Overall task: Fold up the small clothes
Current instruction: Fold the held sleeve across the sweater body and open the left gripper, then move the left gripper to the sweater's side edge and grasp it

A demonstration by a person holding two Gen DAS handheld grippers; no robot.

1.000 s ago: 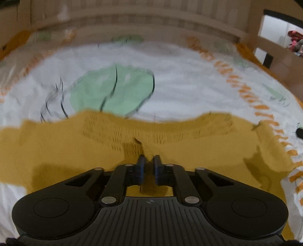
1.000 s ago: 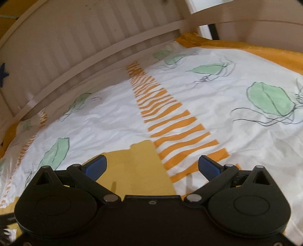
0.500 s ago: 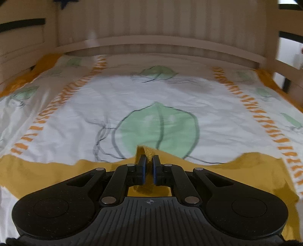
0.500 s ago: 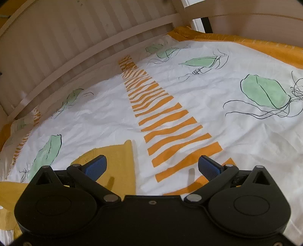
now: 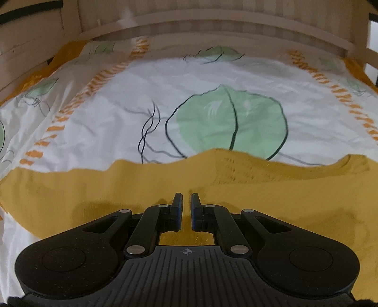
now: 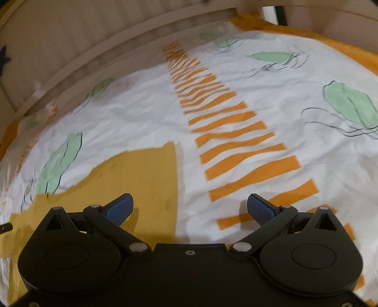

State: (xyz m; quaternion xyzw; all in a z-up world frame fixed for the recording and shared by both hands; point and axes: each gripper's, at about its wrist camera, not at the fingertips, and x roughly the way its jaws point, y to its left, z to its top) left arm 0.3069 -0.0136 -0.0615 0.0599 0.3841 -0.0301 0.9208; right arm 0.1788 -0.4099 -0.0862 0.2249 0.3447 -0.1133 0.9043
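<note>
Garment spread back under tongs.

A bed with a white sheet that has green leaves and orange stripes on it holds a flat mustard-yellow knitted garment, spread across the near part.

Mustard garment, leaf-printed white sheet

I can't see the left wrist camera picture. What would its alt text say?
A black left gripper, its jaws nearly shut, reaches over a mustard-yellow garment spread across a bed; whether it pinches the cloth is unclear. Beyond lies a white bedsheet printed with a green leaf and orange stripes, ending at a pale wooden bed frame.
</note>
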